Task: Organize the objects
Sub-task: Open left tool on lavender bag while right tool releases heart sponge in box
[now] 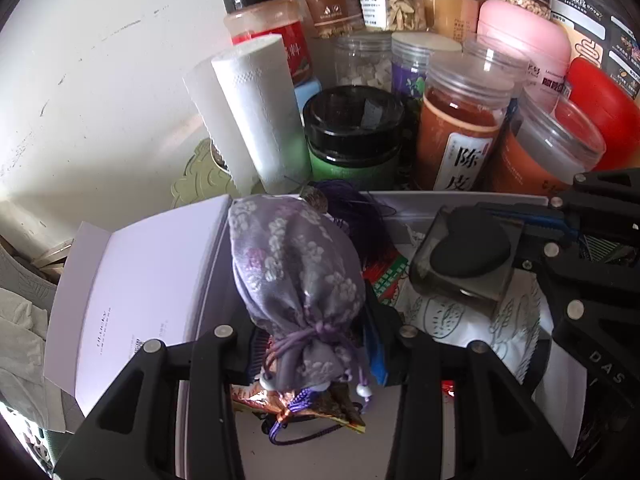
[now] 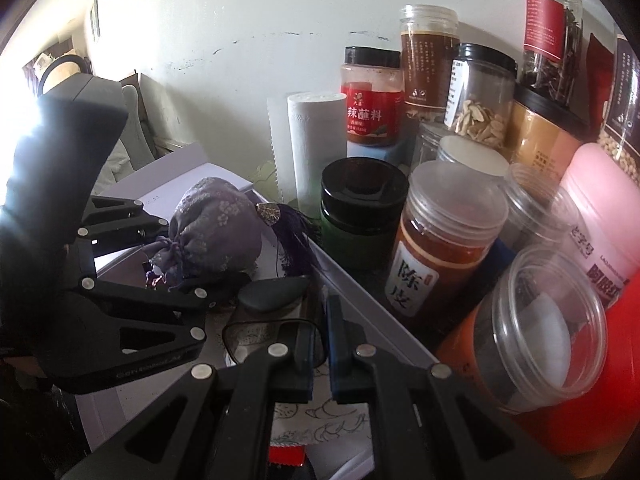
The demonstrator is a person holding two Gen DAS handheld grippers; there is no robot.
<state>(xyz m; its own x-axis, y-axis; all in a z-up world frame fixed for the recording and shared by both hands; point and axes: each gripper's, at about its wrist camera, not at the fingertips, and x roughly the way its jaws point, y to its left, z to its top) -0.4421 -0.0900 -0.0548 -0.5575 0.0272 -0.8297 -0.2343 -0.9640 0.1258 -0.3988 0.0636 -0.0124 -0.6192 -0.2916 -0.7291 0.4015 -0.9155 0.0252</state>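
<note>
Purple pouch [image 1: 294, 276] clamped at its tied neck in left hand-held gripper [image 1: 316, 344], over white box [image 1: 472, 202]; right hand-held gripper [image 2: 320, 350] pinched tight on clear case [image 1: 466, 258] holding dark stone [image 1: 472, 250]

A lilac floral drawstring pouch [image 1: 296, 276] is hanging tied-end near, purple tassel trailing far, over a white box [image 1: 200, 272]. Right of it, a clear case [image 1: 464, 260] is holding a dark heart-shaped stone [image 1: 470, 250].
</note>
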